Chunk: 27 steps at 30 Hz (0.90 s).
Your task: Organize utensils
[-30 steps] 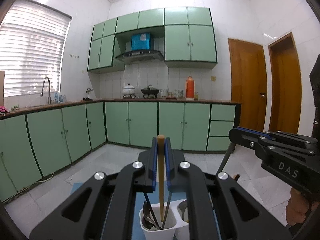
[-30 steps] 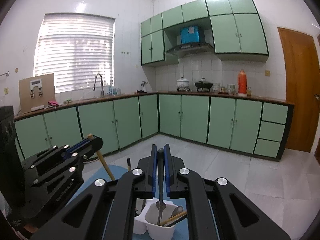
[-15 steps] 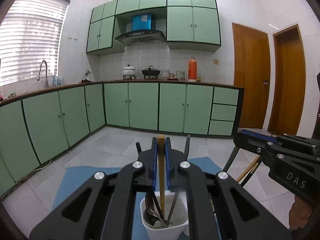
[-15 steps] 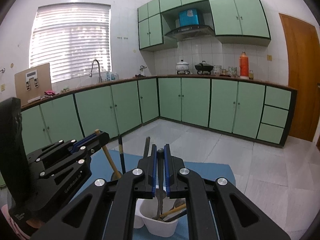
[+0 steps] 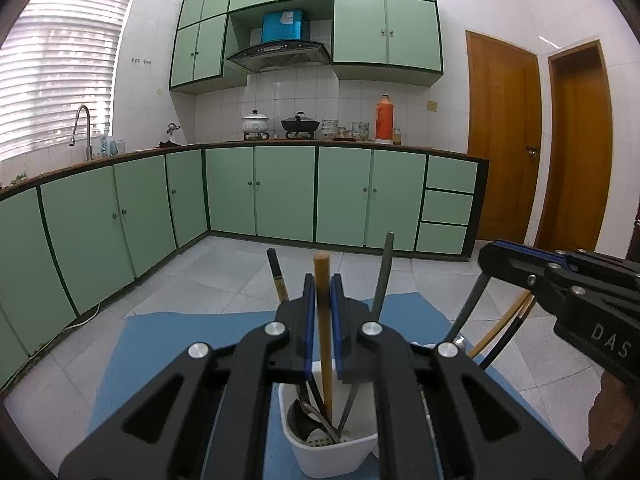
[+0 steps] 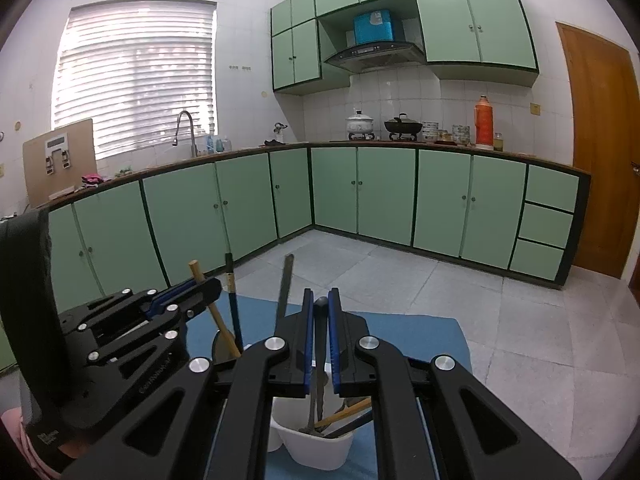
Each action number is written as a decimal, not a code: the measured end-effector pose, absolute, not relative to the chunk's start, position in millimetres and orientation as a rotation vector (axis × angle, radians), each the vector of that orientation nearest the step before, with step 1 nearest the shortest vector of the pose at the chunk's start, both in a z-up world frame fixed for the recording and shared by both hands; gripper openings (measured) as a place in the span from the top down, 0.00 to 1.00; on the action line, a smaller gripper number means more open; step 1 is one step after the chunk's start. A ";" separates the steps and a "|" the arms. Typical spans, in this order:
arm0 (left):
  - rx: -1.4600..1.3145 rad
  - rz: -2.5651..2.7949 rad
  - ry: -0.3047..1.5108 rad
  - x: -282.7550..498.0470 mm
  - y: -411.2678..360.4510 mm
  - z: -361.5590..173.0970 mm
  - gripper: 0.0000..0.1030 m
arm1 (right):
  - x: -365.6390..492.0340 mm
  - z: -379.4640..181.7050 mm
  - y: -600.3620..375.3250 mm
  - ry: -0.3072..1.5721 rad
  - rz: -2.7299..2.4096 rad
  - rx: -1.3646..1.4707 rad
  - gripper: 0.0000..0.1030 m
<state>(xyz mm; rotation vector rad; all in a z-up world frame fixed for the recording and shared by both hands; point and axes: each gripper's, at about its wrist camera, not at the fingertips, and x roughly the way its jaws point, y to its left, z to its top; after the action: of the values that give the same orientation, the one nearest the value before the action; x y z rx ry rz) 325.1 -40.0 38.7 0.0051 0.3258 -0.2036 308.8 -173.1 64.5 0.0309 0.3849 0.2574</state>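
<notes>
My left gripper is shut on a wooden-handled utensil whose lower end stands inside a white cup with other utensils. My right gripper is shut on a dark metal-handled utensil that reaches down into a second white cup holding several utensils. Each gripper shows in the other's view: the right one at the right, the left one at the left. Both cups stand on a blue mat.
Green kitchen cabinets run along the back and left, across a tiled floor. Two wooden doors are at the right. The mat's far edge lies just beyond the cups.
Both grippers have lowered and tilted down over the cups, still holding their utensils. More of the blue mat and the other utensil handles have come into view.
</notes>
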 end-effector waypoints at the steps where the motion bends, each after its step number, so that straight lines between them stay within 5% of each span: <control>1: 0.002 -0.200 0.325 324.4 -38.1 39.4 0.91 | 308.7 64.9 -175.6 0.387 0.249 0.032 0.93; 13: -0.038 -0.164 0.272 298.8 -17.4 57.2 0.60 | 284.3 75.9 -201.9 0.330 0.187 0.064 0.73; 27: -0.064 -0.130 0.250 225.9 0.5 50.6 0.16 | 217.6 60.2 -214.7 0.297 0.157 0.089 0.26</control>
<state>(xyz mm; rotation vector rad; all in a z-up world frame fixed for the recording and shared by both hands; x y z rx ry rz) 225.9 0.5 50.6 -0.0645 0.2496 -0.1305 217.6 -214.7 60.2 0.0891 0.2968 0.1570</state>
